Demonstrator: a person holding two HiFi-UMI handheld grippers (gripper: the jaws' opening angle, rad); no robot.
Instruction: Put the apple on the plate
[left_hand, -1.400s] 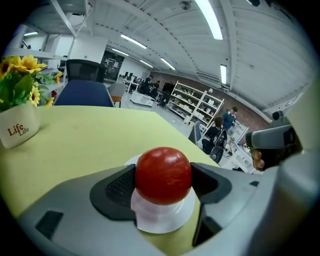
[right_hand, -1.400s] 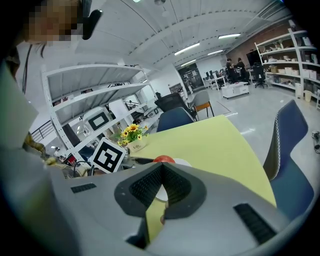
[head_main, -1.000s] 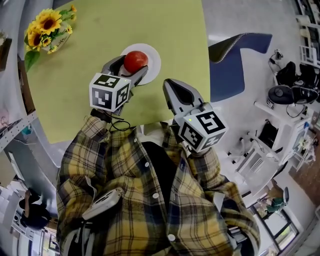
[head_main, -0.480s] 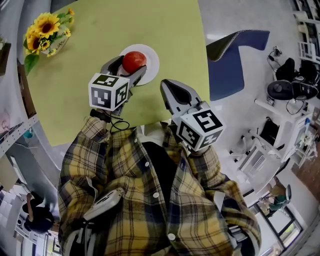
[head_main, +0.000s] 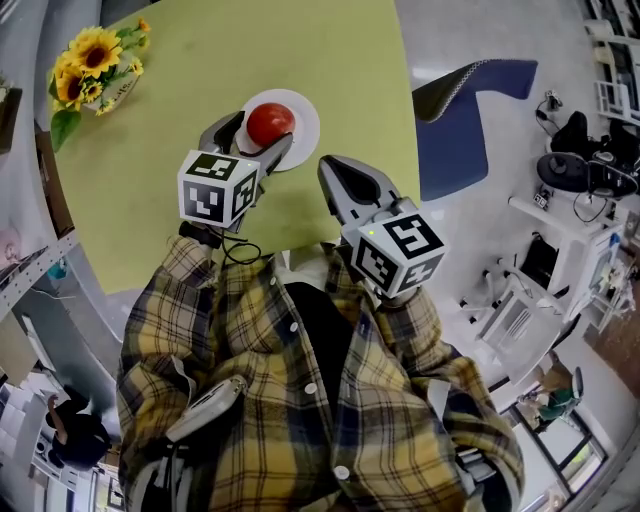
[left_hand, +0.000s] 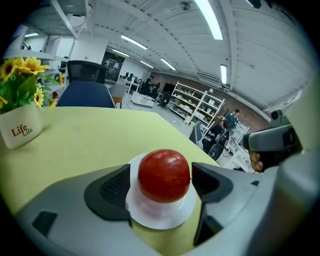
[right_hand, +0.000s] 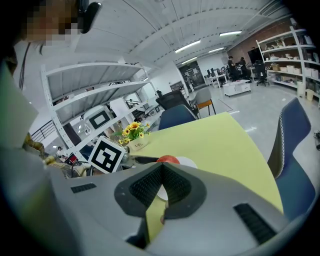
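While the apple (left_hand: 164, 172) sits on the plate (left_hand: 159, 220), my left gripper (left_hand: 161, 176) straddles it, jaws spread, with slivers of plate showing on either side. The fruit hides the plate's 12 o'clock rim. The right gripper (right_hand: 161, 174), toward 5 o'clock of the plate, has its jaws pressed together on nothing.

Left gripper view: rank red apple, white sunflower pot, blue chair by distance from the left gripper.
1. Red apple, between the jaws.
2. White sunflower pot, left on the yellow-green table.
3. Blue chair, beyond the table.
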